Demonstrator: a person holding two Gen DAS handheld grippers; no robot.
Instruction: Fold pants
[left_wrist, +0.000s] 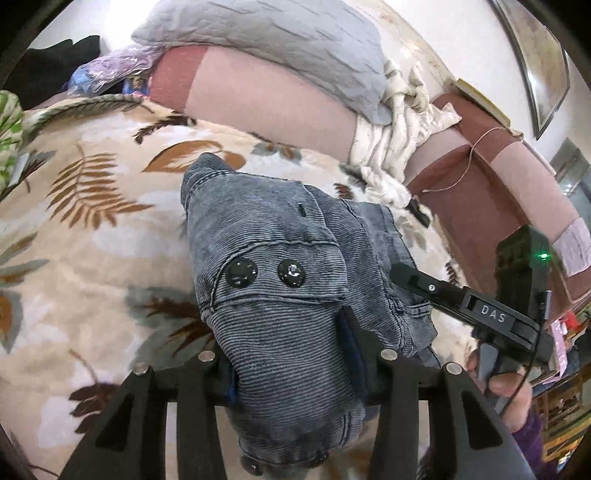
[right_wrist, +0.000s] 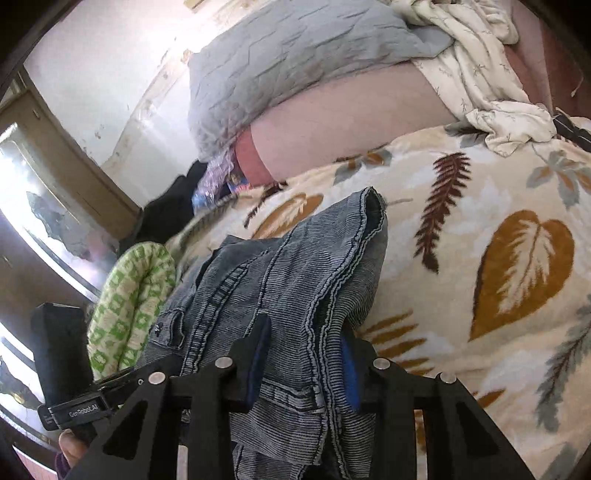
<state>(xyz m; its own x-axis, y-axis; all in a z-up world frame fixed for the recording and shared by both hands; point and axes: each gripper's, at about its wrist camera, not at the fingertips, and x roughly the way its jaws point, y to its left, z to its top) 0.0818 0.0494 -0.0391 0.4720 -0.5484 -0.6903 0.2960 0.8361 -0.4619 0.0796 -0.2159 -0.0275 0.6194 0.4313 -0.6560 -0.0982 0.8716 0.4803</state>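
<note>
The pants (left_wrist: 273, 258) are grey-blue ribbed denim with two dark snap buttons, bunched and held above a leaf-print blanket (left_wrist: 85, 229). My left gripper (left_wrist: 291, 354) is shut on the waistband end, cloth filling the gap between its fingers. The right gripper (left_wrist: 436, 288) shows in the left wrist view at the right, gripping the far side of the pants. In the right wrist view my right gripper (right_wrist: 303, 350) is shut on the pants (right_wrist: 288, 273), with seams and a belt loop between its blue-padded fingers. The left gripper's body (right_wrist: 62, 354) shows at the lower left.
A grey pillow (left_wrist: 280, 44) and crumpled white cloth (left_wrist: 399, 136) lie on a pink and maroon sofa back (left_wrist: 266, 99). A green-patterned cloth (right_wrist: 129, 306) lies left of the pants. Dark clothing (right_wrist: 173, 206) and a plastic bag sit at the blanket's far end.
</note>
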